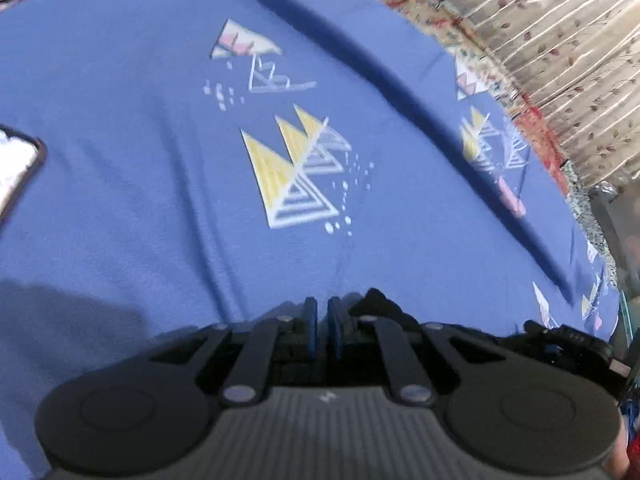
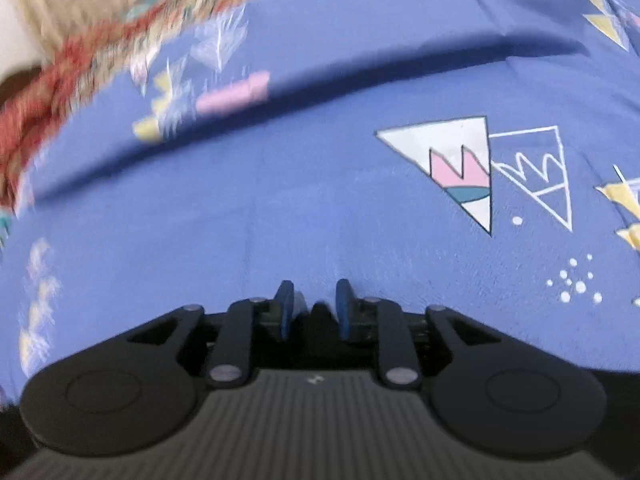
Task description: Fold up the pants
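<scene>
I am looking down at a bed covered by a blue sheet [image 1: 120, 80] printed with triangles in yellow, white and pink. The sheet is lying mostly smooth, with one long dark crease running across it in both views. Along the far edge a red patterned blanket [image 1: 536, 128] is showing from under the sheet, and beyond it a pale curtain [image 1: 560, 40] is hanging. At the left edge of the left view a white object with a dark rim [image 1: 18, 168] is lying on the sheet; I cannot tell what it is.
</scene>
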Demonstrator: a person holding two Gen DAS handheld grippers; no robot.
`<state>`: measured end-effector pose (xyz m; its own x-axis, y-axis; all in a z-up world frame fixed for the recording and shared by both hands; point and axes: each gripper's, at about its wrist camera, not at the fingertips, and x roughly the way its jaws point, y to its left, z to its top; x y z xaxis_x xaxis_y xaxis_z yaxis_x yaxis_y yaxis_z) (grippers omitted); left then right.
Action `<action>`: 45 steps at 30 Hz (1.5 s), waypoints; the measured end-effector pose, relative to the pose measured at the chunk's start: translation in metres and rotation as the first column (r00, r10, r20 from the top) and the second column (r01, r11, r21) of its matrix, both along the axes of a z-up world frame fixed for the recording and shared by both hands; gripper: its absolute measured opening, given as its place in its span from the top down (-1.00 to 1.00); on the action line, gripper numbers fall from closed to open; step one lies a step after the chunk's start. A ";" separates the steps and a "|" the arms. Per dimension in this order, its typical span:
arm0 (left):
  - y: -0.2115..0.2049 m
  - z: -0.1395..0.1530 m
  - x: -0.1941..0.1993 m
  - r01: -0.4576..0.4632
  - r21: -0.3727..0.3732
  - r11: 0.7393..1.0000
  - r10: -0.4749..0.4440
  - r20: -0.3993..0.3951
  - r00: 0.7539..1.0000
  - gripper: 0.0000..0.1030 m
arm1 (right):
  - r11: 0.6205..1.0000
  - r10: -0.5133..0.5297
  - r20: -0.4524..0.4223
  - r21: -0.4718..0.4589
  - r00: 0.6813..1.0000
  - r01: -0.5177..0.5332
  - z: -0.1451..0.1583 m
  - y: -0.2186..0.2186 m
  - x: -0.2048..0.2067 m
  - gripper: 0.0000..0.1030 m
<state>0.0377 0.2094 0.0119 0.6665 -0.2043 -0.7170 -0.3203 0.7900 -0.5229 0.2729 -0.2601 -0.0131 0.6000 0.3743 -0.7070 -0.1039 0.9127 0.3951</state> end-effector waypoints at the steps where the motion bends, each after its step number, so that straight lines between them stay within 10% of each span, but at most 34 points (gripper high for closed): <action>1: 0.005 0.003 -0.007 -0.004 0.009 1.000 0.004 0.011 1.000 0.73 | 1.000 0.002 0.026 0.013 1.000 -0.002 0.005 -0.002 -0.005 0.26; 6: 0.029 0.019 -0.042 -0.024 -0.025 0.999 0.025 0.060 0.998 0.51 | 0.985 0.130 0.193 0.089 0.972 -0.149 0.050 0.001 -0.046 0.26; 9: 0.033 0.021 -0.069 -0.018 -0.063 0.998 0.022 0.076 0.997 0.51 | 0.903 0.361 0.240 0.152 0.901 -0.403 0.072 0.029 -0.075 -0.14; 11: 0.031 0.019 -0.084 -0.005 -0.084 0.996 0.012 0.082 0.997 0.48 | 0.801 0.545 0.302 0.086 0.782 -0.592 0.092 0.062 -0.105 -0.51; 15: 0.025 0.016 -0.108 0.041 -0.147 0.988 -0.026 0.102 0.994 0.41 | 0.520 0.826 0.350 -0.167 0.443 -0.838 0.107 0.136 -0.159 -0.71; 18: 0.017 0.009 -0.118 0.083 -0.188 0.979 -0.063 0.110 0.992 0.22 | 0.409 0.908 0.229 -0.311 0.349 -0.858 0.081 0.187 -0.167 -0.48; 20: 0.008 0.003 -0.120 0.098 -0.210 0.973 -0.079 0.098 0.992 0.17 | 0.406 0.914 0.135 -0.320 0.383 -0.856 0.064 0.205 -0.153 0.73; 24: -0.009 0.001 -0.108 0.118 -0.267 0.956 -0.091 0.113 0.989 -0.53 | 0.692 0.704 0.247 -0.026 0.666 -0.722 0.092 0.179 -0.113 0.77; 27: -0.020 0.001 -0.087 0.157 -0.311 0.937 -0.117 0.146 0.982 -0.75 | 0.790 0.557 0.314 0.086 0.769 -0.607 0.112 0.152 -0.100 0.78; 30: -0.030 -0.012 -0.061 0.150 -0.324 0.934 -0.124 0.101 0.987 -0.52 | 0.819 0.519 0.345 0.061 0.782 -0.571 0.125 0.150 -0.107 0.78; 33: -0.040 -0.030 -0.039 0.138 -0.304 0.943 -0.132 0.040 0.990 0.92 | 0.822 0.507 0.363 0.069 0.782 -0.565 0.130 0.151 -0.110 0.78; 45: -0.013 0.043 -0.089 0.073 0.079 0.994 -0.092 0.282 0.955 0.69 | 0.791 0.487 0.499 0.097 0.717 -0.604 0.170 0.141 -0.130 0.78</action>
